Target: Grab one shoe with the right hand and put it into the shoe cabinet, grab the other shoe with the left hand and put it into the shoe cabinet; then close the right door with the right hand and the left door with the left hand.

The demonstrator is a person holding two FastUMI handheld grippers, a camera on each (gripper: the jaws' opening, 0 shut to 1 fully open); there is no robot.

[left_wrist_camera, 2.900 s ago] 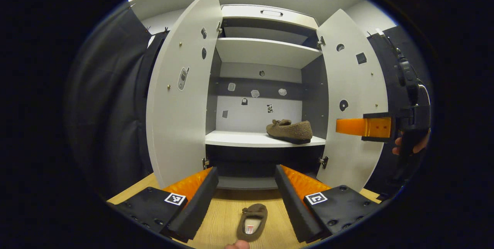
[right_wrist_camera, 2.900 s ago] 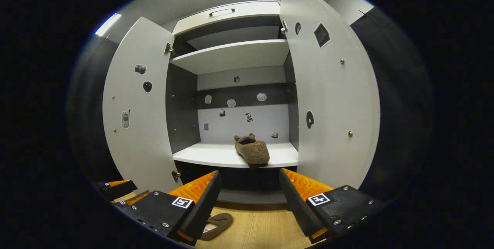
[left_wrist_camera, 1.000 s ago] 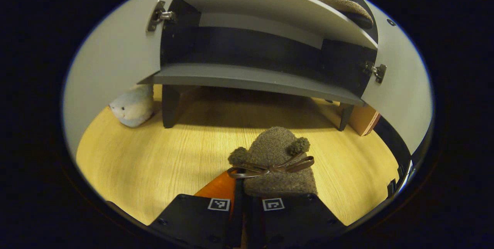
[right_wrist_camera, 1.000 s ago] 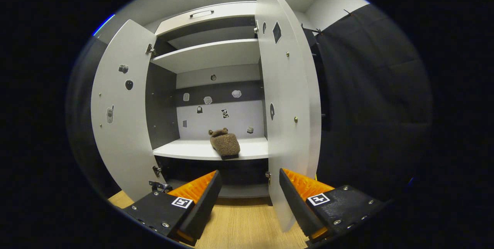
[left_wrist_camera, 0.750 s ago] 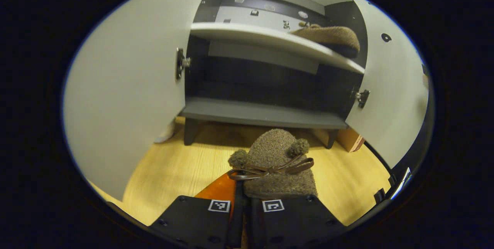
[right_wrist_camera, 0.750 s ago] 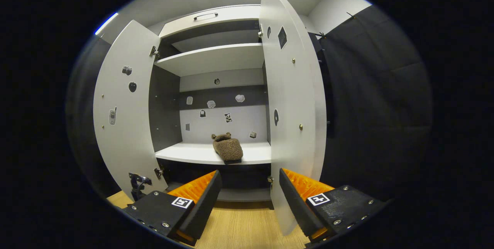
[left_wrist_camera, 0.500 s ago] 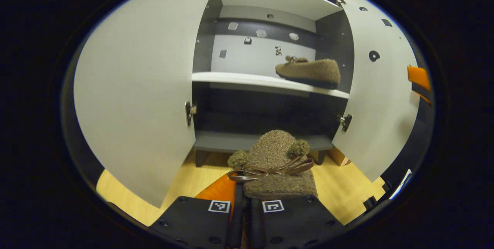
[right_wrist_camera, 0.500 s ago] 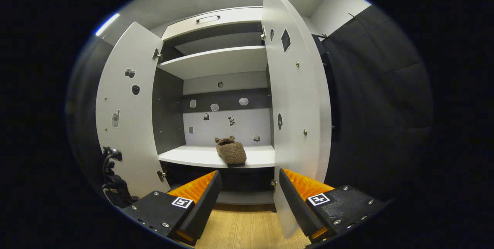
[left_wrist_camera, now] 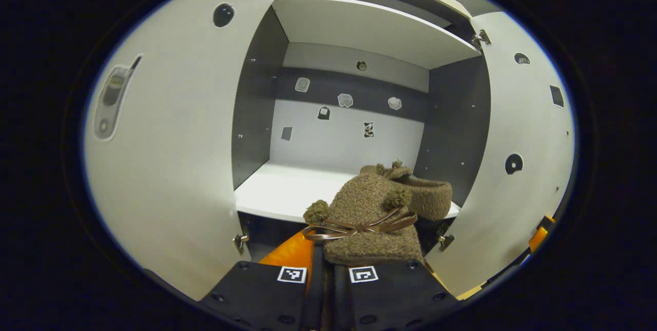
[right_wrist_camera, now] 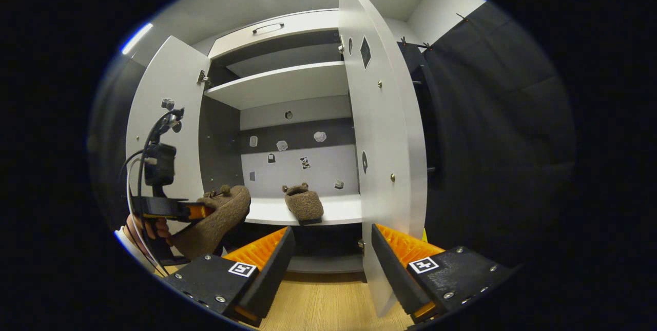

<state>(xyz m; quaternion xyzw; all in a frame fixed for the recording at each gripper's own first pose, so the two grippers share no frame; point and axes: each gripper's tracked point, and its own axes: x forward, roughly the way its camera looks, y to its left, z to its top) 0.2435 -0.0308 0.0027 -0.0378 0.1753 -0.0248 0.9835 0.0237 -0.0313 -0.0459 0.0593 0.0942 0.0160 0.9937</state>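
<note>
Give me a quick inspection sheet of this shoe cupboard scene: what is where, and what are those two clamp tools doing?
Surface: white middle shelf in the cabinet, mostly bare; wooden floor below.
Job's things: first shoe lies on the shelf toward its right side; second shoe is held in front of the shelf, not yet set down.
Doors: left door and right door both open.
Clutter: nothing seen.
Grippers: left gripper is shut on the second shoe; right gripper is open and empty, facing the cabinet.
Cables: cables loop from the left gripper's body.
Surroundings: small stickers on the back wall; dark cloth at the right.
</note>
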